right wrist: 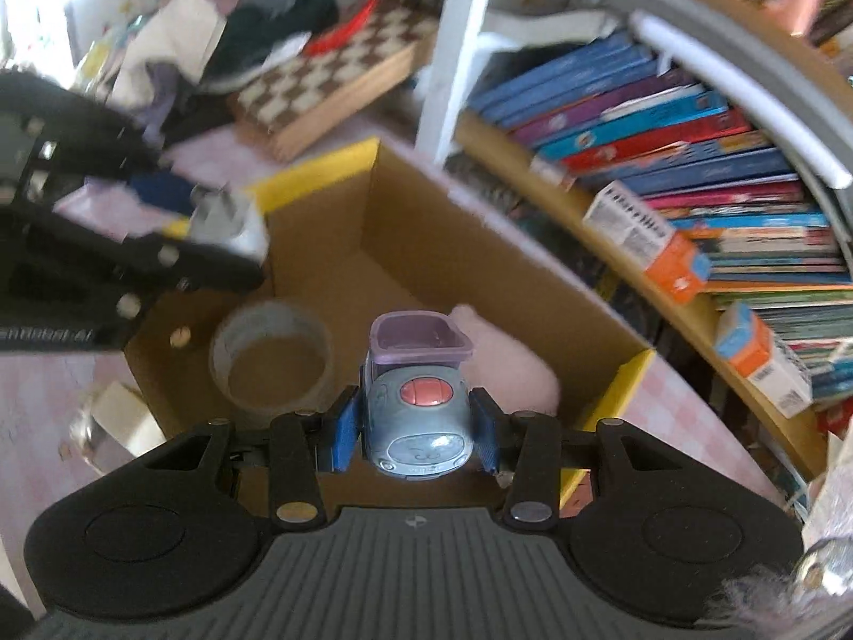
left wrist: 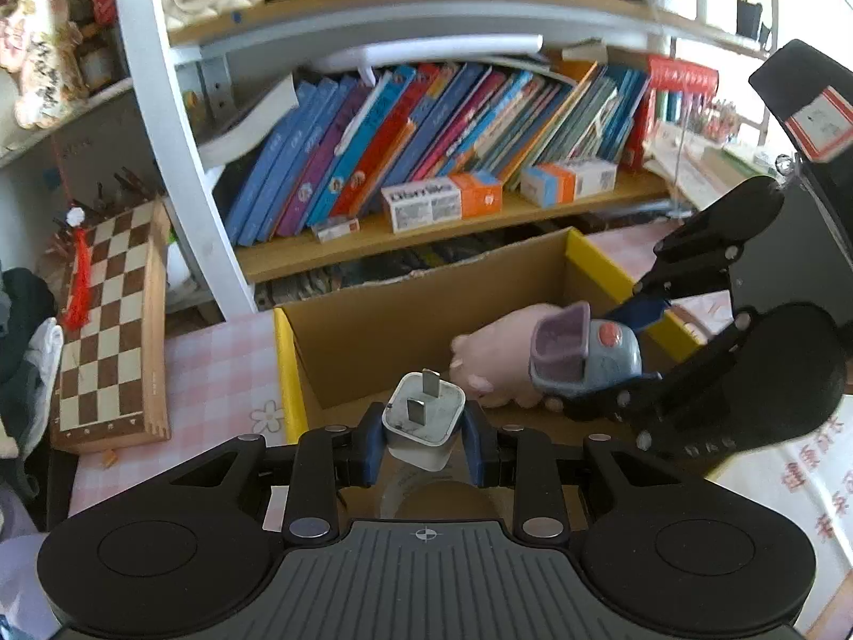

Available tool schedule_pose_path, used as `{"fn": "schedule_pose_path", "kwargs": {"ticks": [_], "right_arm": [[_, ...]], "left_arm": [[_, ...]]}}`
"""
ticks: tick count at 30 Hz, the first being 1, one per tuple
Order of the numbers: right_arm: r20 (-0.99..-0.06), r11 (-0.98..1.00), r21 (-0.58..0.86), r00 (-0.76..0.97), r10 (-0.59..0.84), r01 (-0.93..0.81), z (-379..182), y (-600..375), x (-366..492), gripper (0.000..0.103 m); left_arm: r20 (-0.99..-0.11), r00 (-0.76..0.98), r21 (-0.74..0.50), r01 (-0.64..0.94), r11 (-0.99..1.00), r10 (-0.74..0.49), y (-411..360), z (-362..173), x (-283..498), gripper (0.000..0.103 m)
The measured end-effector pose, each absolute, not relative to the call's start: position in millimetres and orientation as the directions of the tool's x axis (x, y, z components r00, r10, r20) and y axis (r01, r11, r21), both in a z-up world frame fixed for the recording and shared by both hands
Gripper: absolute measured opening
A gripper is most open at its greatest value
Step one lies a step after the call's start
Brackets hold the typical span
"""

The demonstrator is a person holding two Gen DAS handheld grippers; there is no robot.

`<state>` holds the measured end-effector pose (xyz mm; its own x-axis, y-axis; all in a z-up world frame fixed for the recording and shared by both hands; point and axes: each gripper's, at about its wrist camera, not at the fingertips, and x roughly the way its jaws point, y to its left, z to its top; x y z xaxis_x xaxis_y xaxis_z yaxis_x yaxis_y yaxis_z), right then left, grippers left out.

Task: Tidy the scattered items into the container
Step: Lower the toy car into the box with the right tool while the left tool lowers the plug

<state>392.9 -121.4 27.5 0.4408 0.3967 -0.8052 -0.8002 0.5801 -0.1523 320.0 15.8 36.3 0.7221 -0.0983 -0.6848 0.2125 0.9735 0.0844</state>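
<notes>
Both grippers hang over the open brown cardboard box with yellow-edged flaps [right wrist: 341, 245], and there is bare floor left inside it along the far wall. On the bottom lie a roll of clear packing tape [right wrist: 271, 360] near the front corner and a soft pink plush toy [left wrist: 496, 357] against the right side. A wooden bookshelf packed with leaning books [left wrist: 426, 138] crowds close behind the box, and a folded wooden chessboard [left wrist: 109, 320] leans to its left on the pink checked tablecloth [left wrist: 213, 373].

The left gripper [left wrist: 426, 434] is clamped narrow on a white plug adapter with two flat metal prongs [left wrist: 424, 418], prongs pointing away, above the box's near edge. The right gripper [right wrist: 416, 424] grips a blue-grey toy car with a red button and a purple tray on top [right wrist: 416, 405], held over the plush toy.

In the right wrist view the left gripper and plug are smeared by blur. The box's near wall is hidden behind the grippers.
</notes>
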Motion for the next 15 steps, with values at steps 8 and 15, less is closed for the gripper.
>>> {"fn": "schedule_pose_path", "kwargs": {"ticks": [8, 15], "right_arm": [[-0.873, 0.519, -0.102, 0.327, 0.362, -0.848, 1.0, -107.2, 411.5, 0.041], [-0.907, 0.490, -0.075, 0.263, 0.328, -0.869, -18.3, -95.7, 418.2, 0.041]], "left_arm": [[-0.746, 0.659, 0.120, 0.271, 0.955, -0.093, 11.7, 18.9, 356.5, 0.028], [-0.785, 0.614, 0.142, 0.306, 0.942, -0.081, 8.8, 8.9, 384.1, 0.028]]}}
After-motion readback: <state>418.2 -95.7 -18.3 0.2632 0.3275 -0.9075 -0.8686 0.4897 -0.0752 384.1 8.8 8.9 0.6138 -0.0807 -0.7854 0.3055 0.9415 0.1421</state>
